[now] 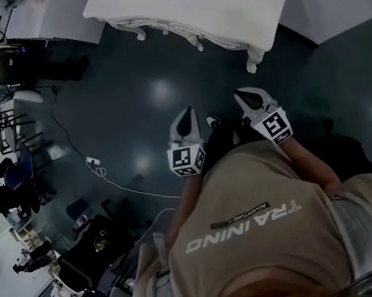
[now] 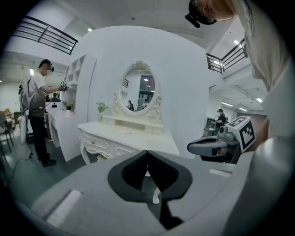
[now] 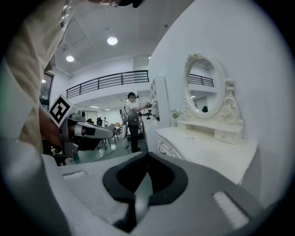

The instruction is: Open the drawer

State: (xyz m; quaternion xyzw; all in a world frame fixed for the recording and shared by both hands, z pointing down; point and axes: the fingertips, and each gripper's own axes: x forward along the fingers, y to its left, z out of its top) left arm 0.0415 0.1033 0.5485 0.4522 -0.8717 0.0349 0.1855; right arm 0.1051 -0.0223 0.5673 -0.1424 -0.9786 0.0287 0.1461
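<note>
The person stands on the dark floor [image 1: 142, 95], holding both grippers at waist height, side by side and near each other. Both point towards a white table [image 1: 219, 6], and neither touches it.

The left gripper [image 1: 185, 113] is clenched. In its own view the dark pads [image 2: 133, 168] meet at the tip with nothing between them. The right gripper [image 1: 242, 93] is clenched too, and its pads [image 3: 163, 177] close on nothing. Each gripper shows in the other's view, with its marker cube [image 2: 243, 132] behind the jaws.

The drawer [image 2: 94, 144] sits in the table's carved front, just under the front edge of the top and near its left corner as the left gripper view shows it. It has a small round knob, it is shut, and it is well apart from both grippers.

An oval mirror [image 2: 139, 91] in a carved frame stands upright at the middle of the table's back edge, on a low shelf with small drawers. A little plant [image 2: 100, 109] stands near the back left corner of the top. A small flat item [image 2: 125, 133] lies near the middle of the top, but it is too small to make out.

Left of the table, a second person [image 2: 38, 115] stands at a white shelf unit [image 2: 78, 73] with hands raised. A pale cable [image 1: 77, 147] trails across the floor.
</note>
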